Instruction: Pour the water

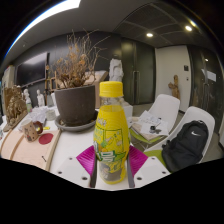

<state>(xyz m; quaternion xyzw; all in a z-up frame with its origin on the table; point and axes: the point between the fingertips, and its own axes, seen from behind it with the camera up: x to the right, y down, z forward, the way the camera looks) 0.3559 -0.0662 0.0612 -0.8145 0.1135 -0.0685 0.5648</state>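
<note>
Bottle [111, 139] with yellow cap, upright, long axis vertical, cap uppermost; yellow liquid fills it nearly to the neck. Gripper [111, 160] closed on its lower body, both magenta pads [87, 158] pressing its sides, above the white desk [62, 160]. Behind: potted dry plant [76, 92], black backpack [187, 144].

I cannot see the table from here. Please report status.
Hand-held gripper shut on bottle. Bottle upright, yellow cap on. Potted plant beyond it, nothing blocking.
</note>
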